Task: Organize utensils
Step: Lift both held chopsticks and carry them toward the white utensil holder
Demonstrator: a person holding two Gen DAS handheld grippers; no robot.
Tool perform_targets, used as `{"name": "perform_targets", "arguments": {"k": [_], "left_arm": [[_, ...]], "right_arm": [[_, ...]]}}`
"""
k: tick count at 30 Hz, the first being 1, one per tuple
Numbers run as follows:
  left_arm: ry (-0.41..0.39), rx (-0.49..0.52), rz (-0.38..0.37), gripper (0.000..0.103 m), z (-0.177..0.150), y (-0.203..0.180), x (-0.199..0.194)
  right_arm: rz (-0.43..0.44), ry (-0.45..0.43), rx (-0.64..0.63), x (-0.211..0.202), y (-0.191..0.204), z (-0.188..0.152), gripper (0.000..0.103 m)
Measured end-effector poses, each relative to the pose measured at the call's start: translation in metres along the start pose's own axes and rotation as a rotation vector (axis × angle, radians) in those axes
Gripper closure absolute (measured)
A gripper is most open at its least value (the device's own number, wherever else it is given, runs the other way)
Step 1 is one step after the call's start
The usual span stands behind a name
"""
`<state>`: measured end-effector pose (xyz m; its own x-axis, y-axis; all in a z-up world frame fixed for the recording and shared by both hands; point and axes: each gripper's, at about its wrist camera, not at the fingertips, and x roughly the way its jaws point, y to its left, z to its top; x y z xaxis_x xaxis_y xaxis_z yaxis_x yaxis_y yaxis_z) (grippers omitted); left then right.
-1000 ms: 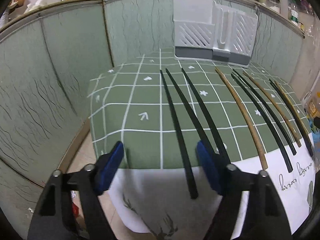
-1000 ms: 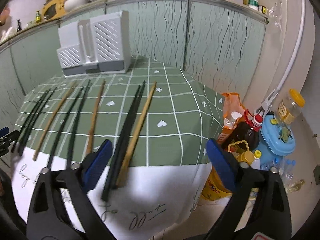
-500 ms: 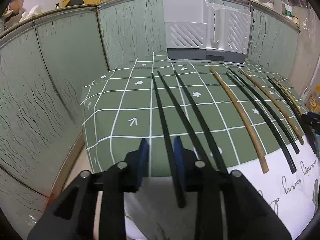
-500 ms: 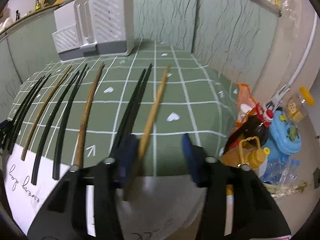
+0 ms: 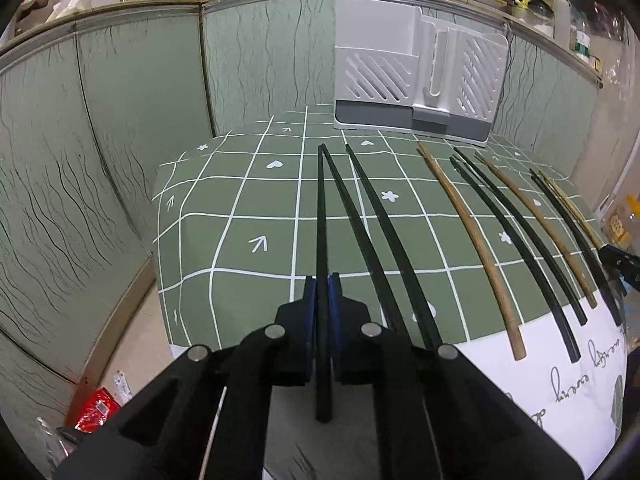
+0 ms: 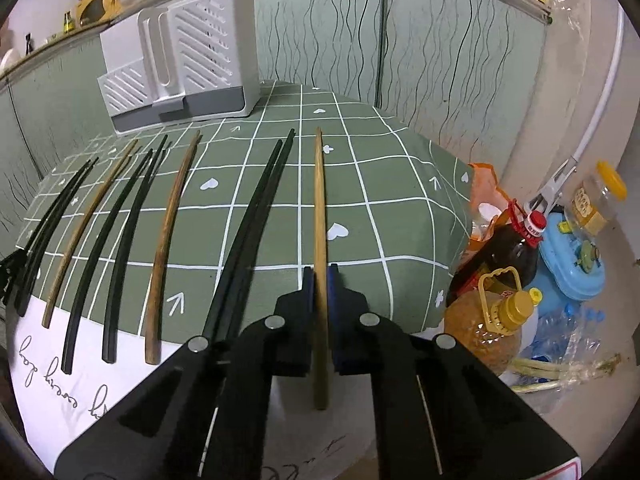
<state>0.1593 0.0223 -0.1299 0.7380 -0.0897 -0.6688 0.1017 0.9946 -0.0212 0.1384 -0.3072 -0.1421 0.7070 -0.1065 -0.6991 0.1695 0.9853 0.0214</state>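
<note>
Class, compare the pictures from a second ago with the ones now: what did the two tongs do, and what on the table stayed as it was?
Both tongs went from wide open to shut. The left tongs closed on the leftmost black chopstick; the right tongs moved in and closed on the rightmost wooden chopstick. Neither looks lifted yet. The other chopsticks and the white holder stayed put.
</note>
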Motion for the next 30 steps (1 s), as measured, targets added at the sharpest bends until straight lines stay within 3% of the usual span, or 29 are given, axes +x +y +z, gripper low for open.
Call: {"name": "perform_targets", "arguments": {"k": [7, 30], "left_arm": [[-0.004, -0.031, -0.002, 0.097, 0.001, 0.006, -0.009], [-0.124, -0.013, -0.025, 0.097, 0.038, 0.011, -0.082]], "right_arm": [[0.016, -0.037, 0.013, -0.015, -0.002, 0.002, 0.097], [0.034, -0.128, -0.002, -0.072, 0.000, 0.030, 0.096]]}}
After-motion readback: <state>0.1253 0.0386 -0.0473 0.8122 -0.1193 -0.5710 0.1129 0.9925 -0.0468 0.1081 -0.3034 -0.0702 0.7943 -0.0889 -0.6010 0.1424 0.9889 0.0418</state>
